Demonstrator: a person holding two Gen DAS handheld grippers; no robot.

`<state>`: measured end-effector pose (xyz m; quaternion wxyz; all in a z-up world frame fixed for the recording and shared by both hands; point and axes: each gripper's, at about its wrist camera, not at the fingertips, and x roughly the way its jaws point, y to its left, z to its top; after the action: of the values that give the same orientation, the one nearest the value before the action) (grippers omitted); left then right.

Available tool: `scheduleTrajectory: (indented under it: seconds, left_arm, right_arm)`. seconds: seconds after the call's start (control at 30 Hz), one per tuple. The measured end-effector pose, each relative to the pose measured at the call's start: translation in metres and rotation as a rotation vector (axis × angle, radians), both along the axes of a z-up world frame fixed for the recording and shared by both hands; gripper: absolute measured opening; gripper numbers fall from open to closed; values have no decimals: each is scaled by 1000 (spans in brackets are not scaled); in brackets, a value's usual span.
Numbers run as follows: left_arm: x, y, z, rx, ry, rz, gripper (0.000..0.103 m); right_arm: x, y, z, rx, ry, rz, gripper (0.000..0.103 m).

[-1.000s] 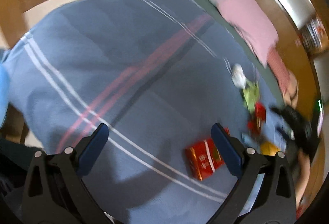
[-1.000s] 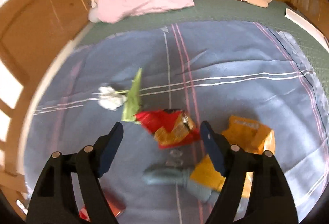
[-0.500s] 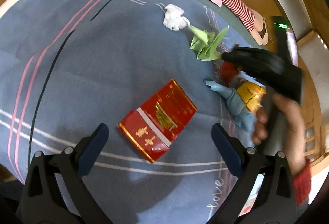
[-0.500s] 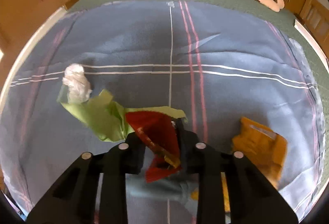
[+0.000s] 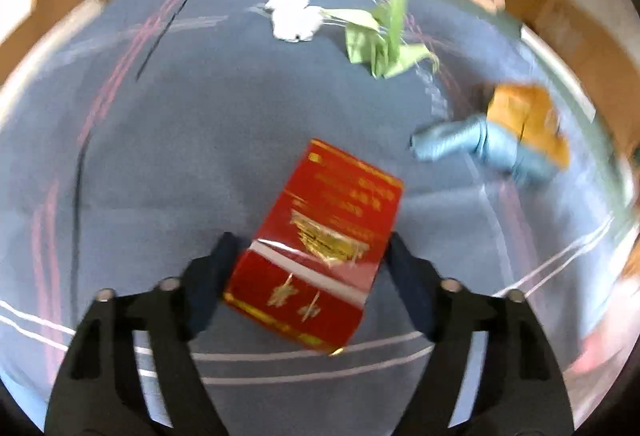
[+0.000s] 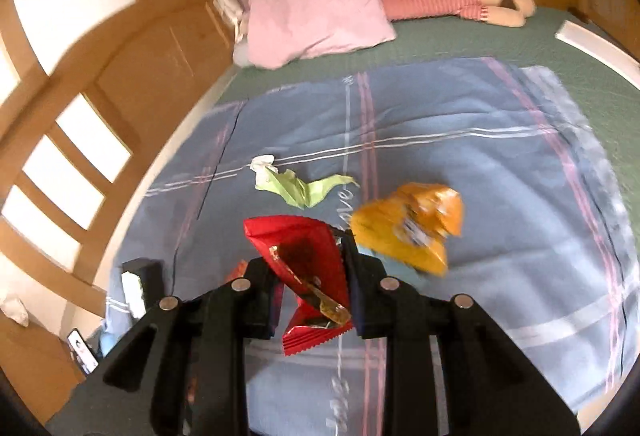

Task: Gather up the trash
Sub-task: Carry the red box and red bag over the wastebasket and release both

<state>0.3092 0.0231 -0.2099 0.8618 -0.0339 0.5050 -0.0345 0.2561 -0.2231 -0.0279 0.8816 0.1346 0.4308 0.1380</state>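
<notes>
My right hand-held gripper (image 6: 310, 278) pinches the red snack wrapper (image 6: 308, 268) above the blue blanket (image 6: 480, 164). My left hand-held gripper (image 5: 306, 268), fingers spread, straddles the red cigarette box (image 5: 320, 240) on the blanket.

- A flat red box (image 5: 320, 248) with gold print is seen between the left claw's (image 5: 308, 268) fingers.
- A crumpled red wrapper (image 6: 308, 268) is pinched in the right claw (image 6: 310, 276).
- An orange bag (image 6: 412, 228), a green folded paper (image 5: 380, 36) and a white tissue wad (image 5: 292, 18) are left lying on the bed's blue blanket (image 6: 480, 156).
</notes>
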Motion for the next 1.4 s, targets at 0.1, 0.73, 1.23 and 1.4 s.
scheduleTrajectory:
  seconds: [0.1,0.73,1.23,1.4]
  left_arm:
    - [-9,-3,3,14,-16,-13,64]
    - [-216,-76,149,-55,-378,-214,63]
    - [-295,-100,169,-164,-324,-317,63]
    - [-300,-109,166,-157,-309,-343,63]
  right_arm:
    - [-42,-13,5,-62,-21,-66,28]
    - [-216,-41,26,-202,-111,-119,28]
    - [-281,-62,64,-105,-139,-37,28]
    - [-284,-66,63,-88,-120,-40,29]
